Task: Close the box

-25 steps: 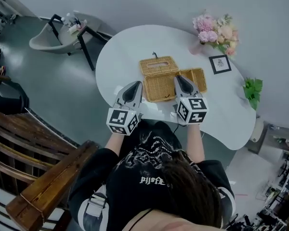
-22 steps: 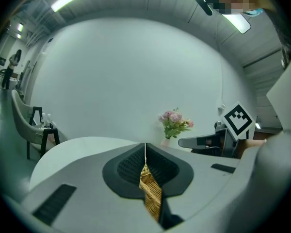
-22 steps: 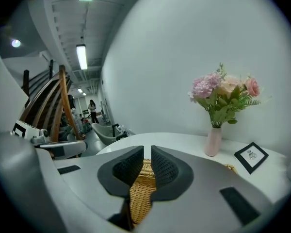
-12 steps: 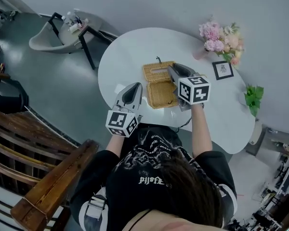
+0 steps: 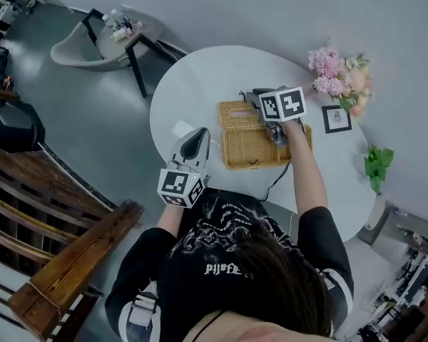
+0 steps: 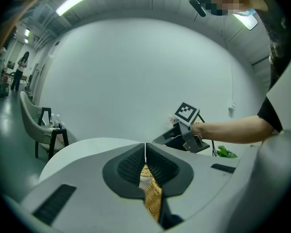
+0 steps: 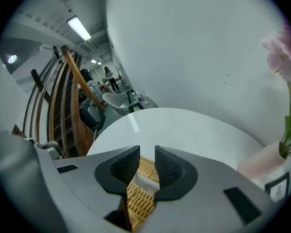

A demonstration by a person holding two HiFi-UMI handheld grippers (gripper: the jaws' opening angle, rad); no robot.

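Counts: 1 wicker box, 2 grippers, 1 white table.

Box sits mid-table, right in front of the person. It has two woven faces: a small panel with a slot at the back left and a larger one nearer the person. Can't tell from here whether the lid is fully seated.

Right gripper is above the box's back panel, pointing out over the table's far-left side. Its jaws are apart and opening. Wicker shows through the gap below them, and the pads aren't pressing on it, so it's let go.

Left gripper is at the table's near edge, left of the box, close but not touching. Its jaws are clenched tip to tip with nothing between them.

Rest of the table, all on the right side:
- 1 bunch of pink flowers
- 1 small framed picture, just beside the box's far-right corner
- 1 green plant at the right edge

Off the table, back left: 1 grey chair, and 1 side table with a few bottles on it.
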